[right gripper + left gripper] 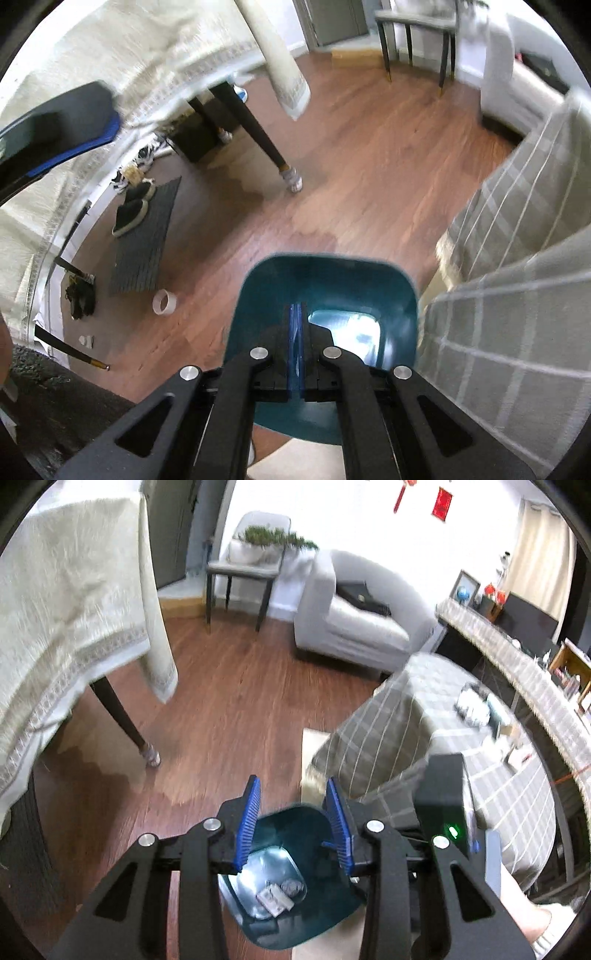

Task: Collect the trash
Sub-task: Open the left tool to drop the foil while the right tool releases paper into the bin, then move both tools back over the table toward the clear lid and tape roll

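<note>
Both grippers hang above the teal trash bin on the wooden floor.

The left gripper (293, 794) has its blue fingers (250, 823) spread apart and empty, directly over the teal trash bin (291, 890), where a few pale crumpled scraps (281, 896) lie on the bottom. The right gripper (297, 317) has its fingers pressed flat together with nothing visible between them; they cover part of the bin's inside. The bin's right edge stands just beside the hanging checked cloth (517, 314). To the left and ahead the wooden floor (351, 166) is open up to the dark table leg (258, 129). A tape roll (164, 301) lies near the mat (146, 236). Far furniture is blurred.
</note>
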`<state>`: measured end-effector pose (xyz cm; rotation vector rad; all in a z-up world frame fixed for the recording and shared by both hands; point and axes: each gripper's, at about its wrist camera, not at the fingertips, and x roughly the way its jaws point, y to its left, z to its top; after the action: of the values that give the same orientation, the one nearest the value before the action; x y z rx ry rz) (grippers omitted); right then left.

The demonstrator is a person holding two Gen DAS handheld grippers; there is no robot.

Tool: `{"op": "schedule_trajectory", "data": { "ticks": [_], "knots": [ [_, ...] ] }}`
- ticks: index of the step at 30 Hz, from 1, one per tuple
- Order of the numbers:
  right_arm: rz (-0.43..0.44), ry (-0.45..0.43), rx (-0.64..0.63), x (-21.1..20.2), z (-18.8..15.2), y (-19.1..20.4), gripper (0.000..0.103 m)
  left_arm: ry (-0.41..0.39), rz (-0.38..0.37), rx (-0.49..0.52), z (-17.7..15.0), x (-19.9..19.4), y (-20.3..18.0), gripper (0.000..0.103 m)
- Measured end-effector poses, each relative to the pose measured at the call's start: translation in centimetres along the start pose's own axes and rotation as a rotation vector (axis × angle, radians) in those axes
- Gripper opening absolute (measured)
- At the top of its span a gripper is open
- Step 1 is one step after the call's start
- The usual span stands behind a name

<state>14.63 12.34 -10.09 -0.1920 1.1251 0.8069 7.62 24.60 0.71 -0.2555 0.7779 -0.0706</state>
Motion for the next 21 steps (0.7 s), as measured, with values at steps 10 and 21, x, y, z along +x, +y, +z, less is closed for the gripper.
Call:
{"op": "schedule_trajectory", "data": {
  "ticks": [10,21],
  "knots": [
    [-0.024,-0.230,-0.100,-8.6,0.0,0.7,0.040,-0.144,0.047,-0.041,2.8,-3.5,-0.6,0.053],
    [-0.129,-0.373,-0.088,-15.8,-1.3,-3.9,0.064,-0.162,-0.001,0.037,3.0,-1.9,-6.3,0.070]
  ]
}}
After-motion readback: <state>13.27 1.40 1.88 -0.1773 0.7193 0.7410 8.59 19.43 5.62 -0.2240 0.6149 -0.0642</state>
